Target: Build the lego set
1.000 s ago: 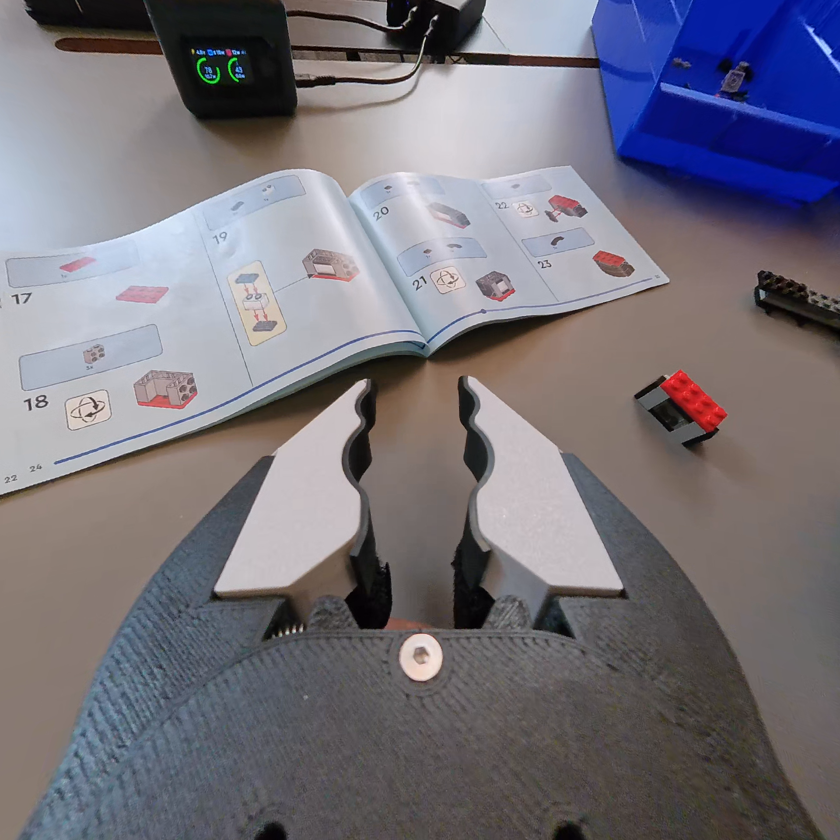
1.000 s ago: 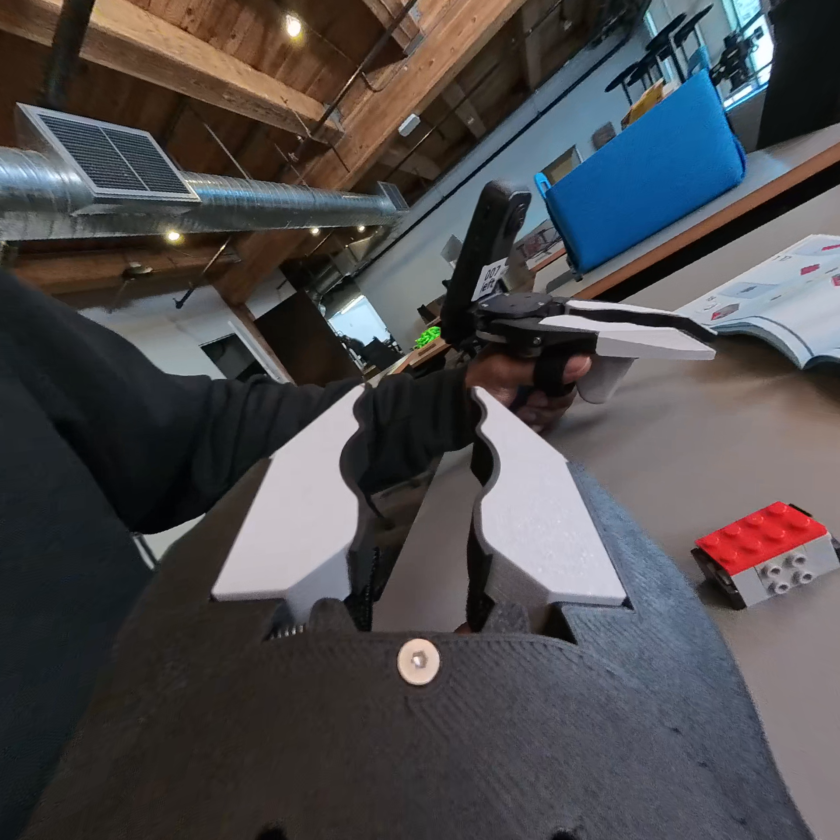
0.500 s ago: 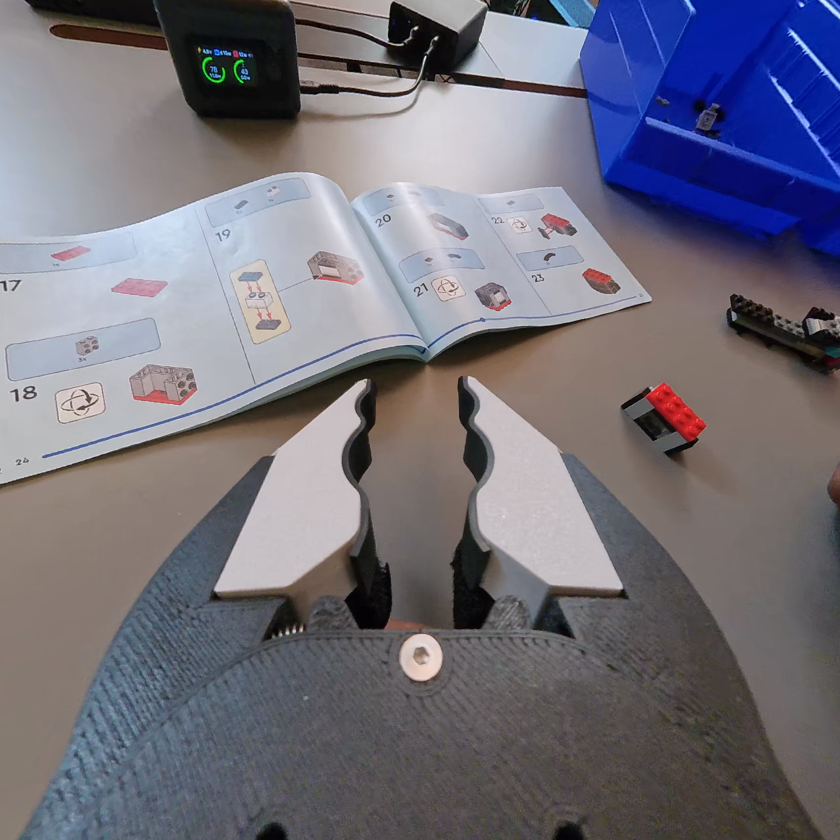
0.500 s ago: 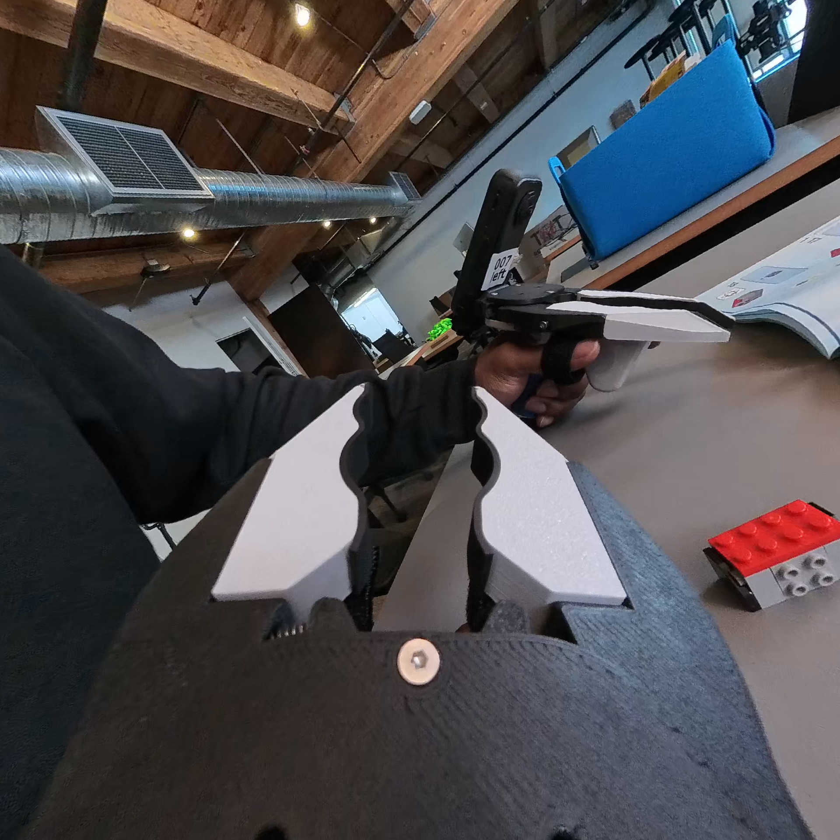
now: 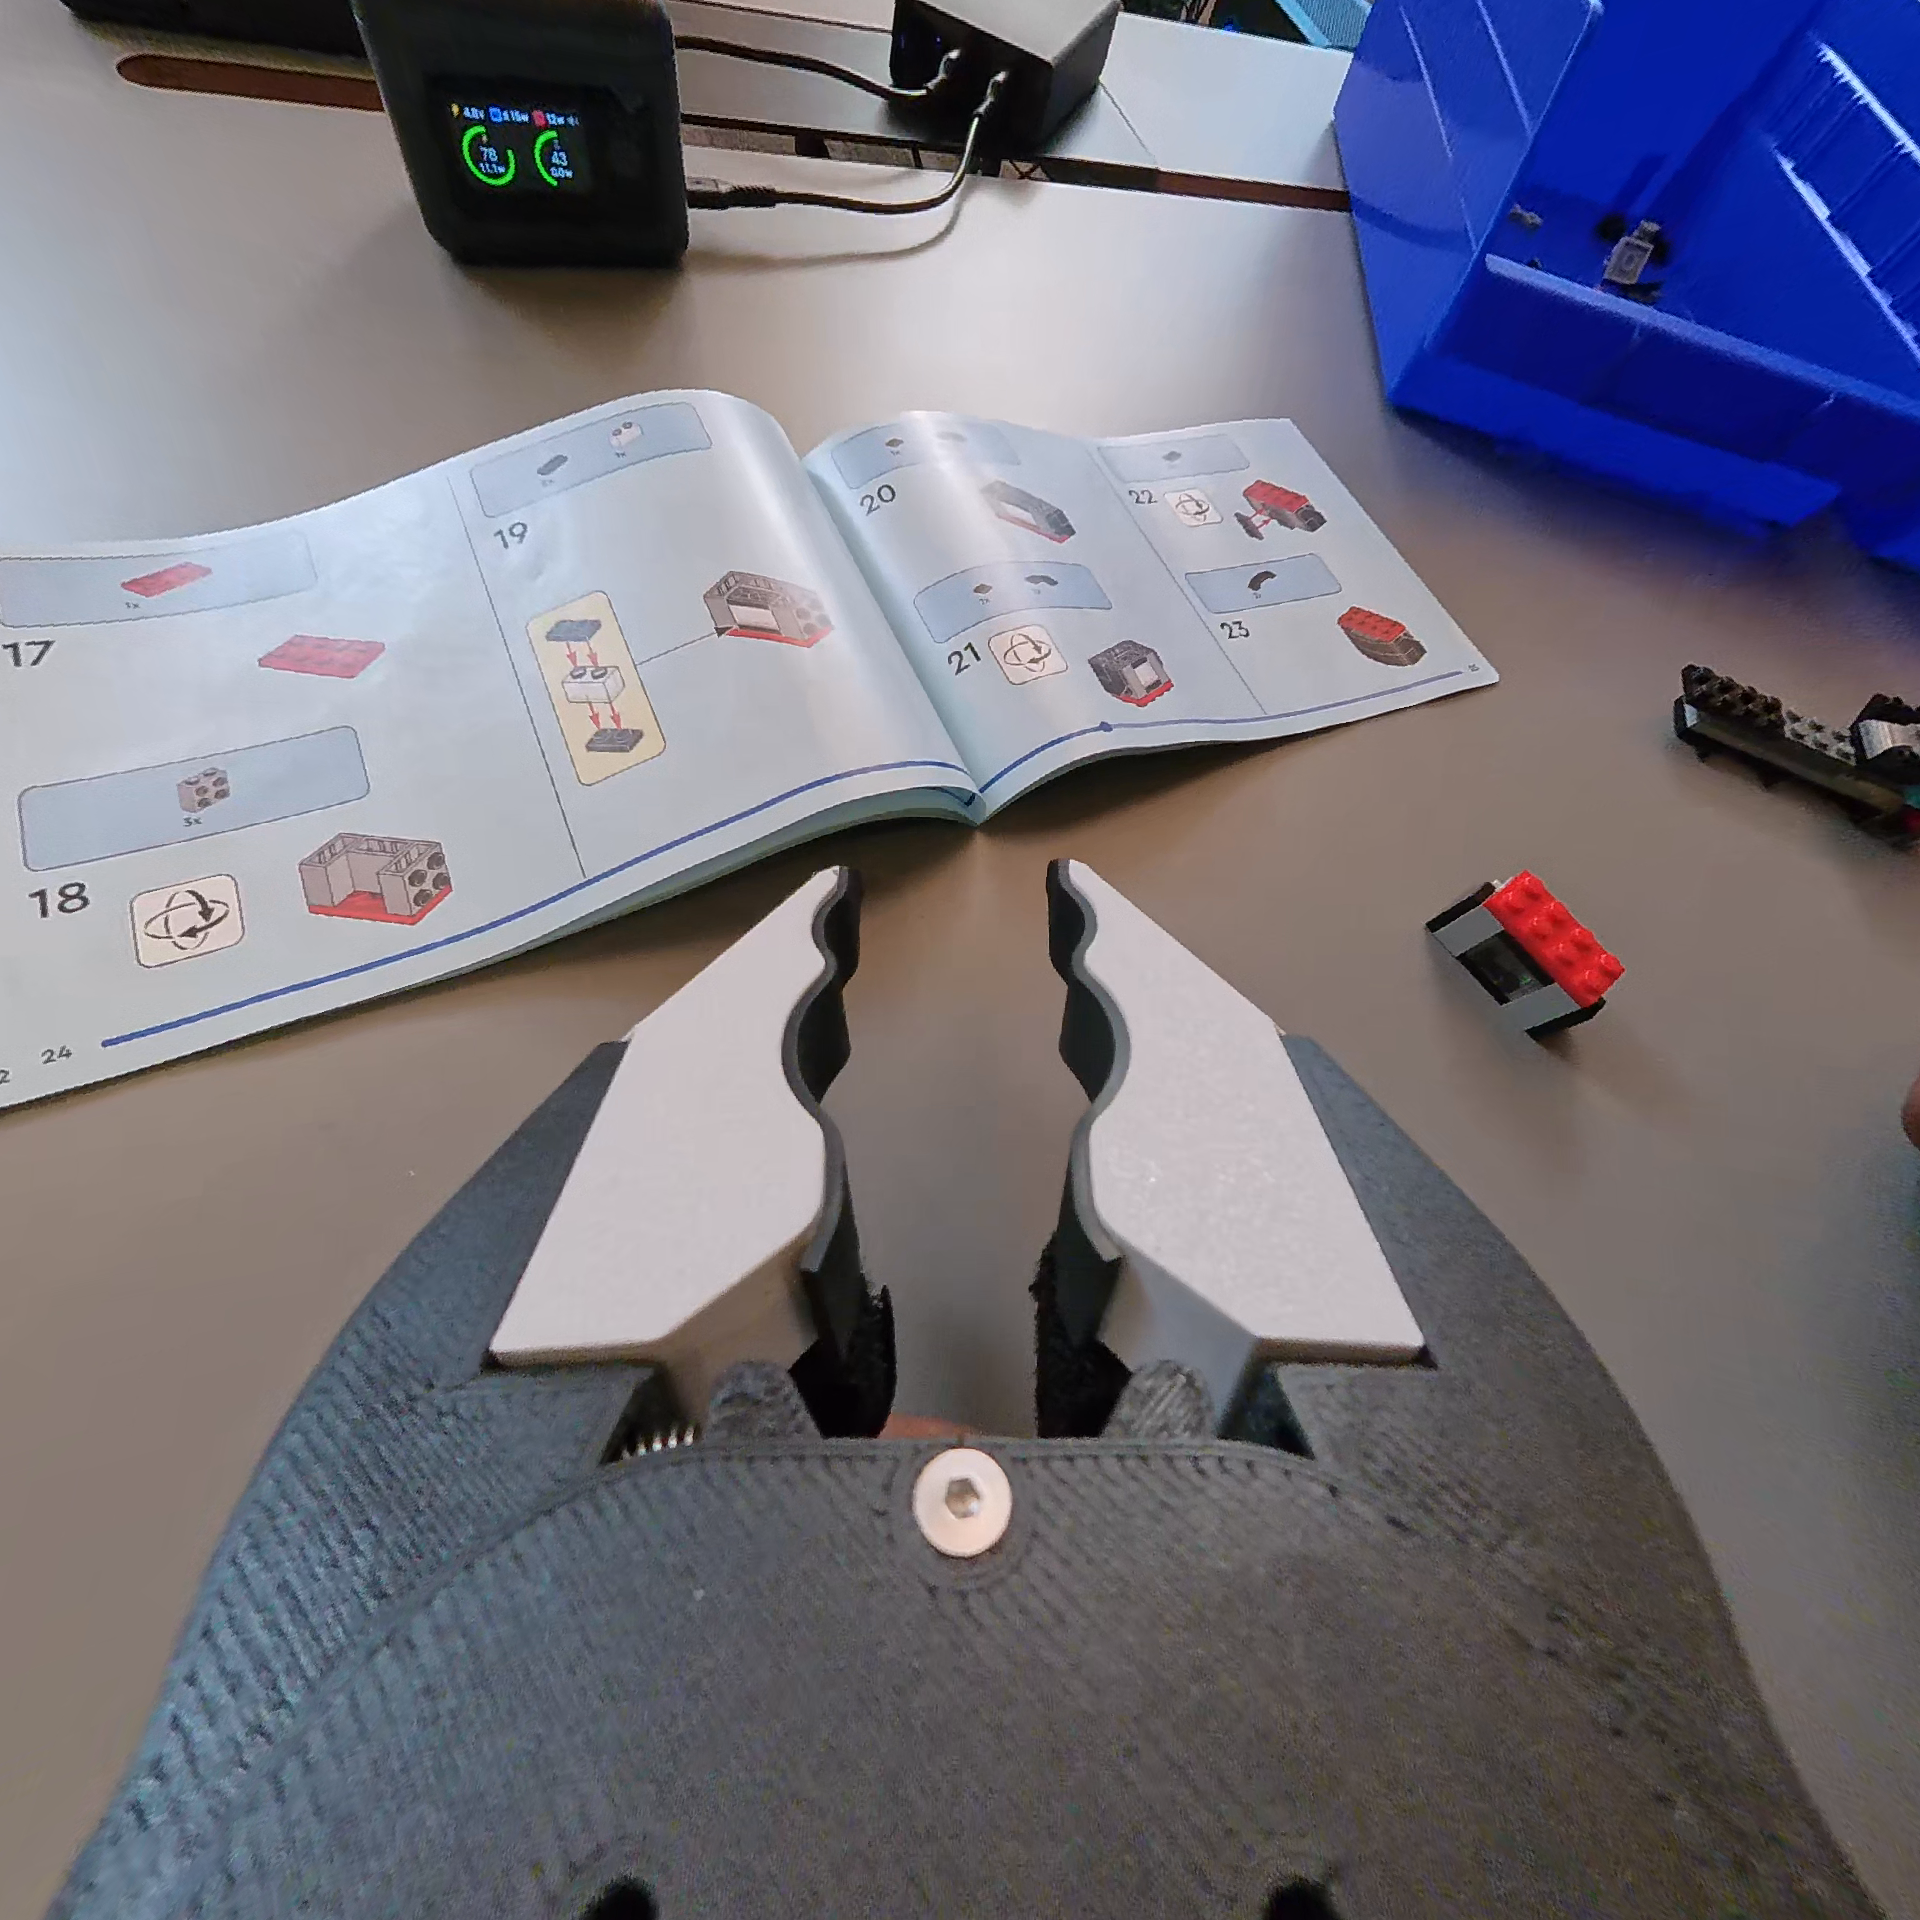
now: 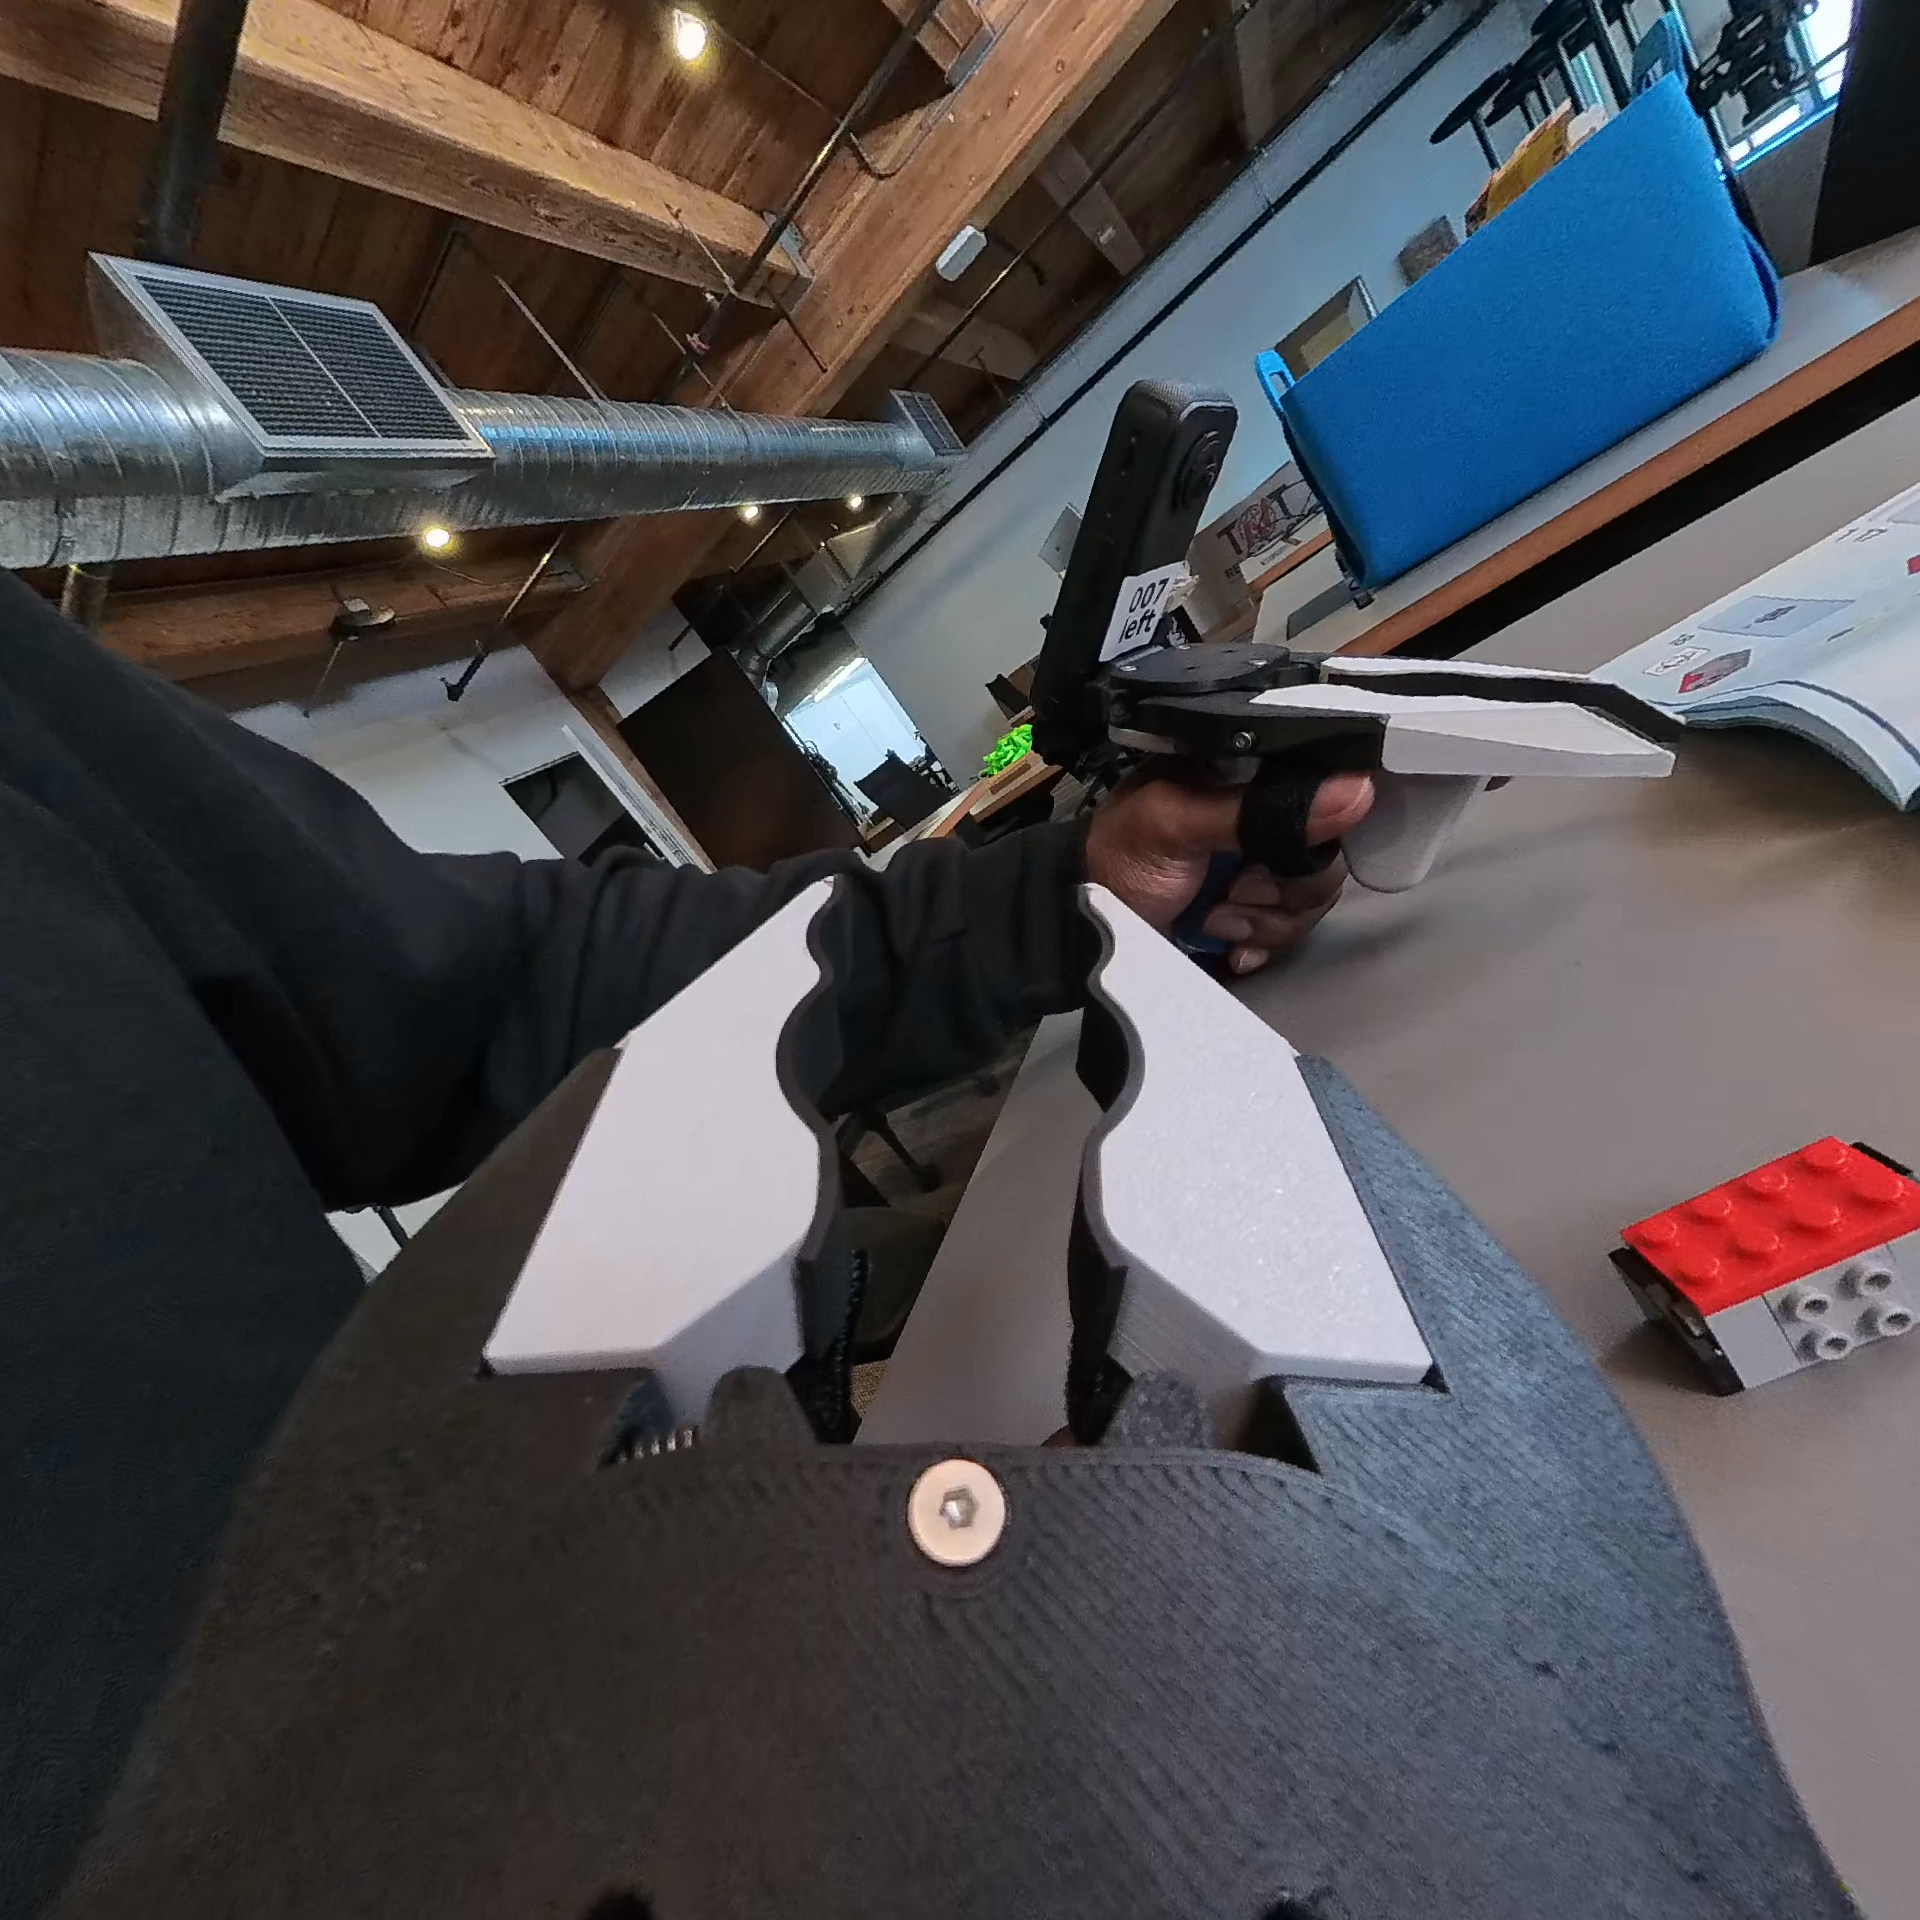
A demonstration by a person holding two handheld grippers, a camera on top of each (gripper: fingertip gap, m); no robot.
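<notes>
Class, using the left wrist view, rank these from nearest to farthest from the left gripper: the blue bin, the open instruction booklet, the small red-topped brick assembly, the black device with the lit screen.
1. Open instruction booklet: just ahead of the left gripper, stretching left.
2. Red-topped brick assembly: off to the right on the table.
3. and 4. Blue bin, far right, and black device, far back left: too close to call.

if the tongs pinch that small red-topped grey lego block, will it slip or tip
The small red-topped grey lego block looks rigid, so it probably won't flex. Its smooth plastic sides may slip under a light squeeze. It appears to lie tilted on the grey table, so a nudge could rock it.
</notes>
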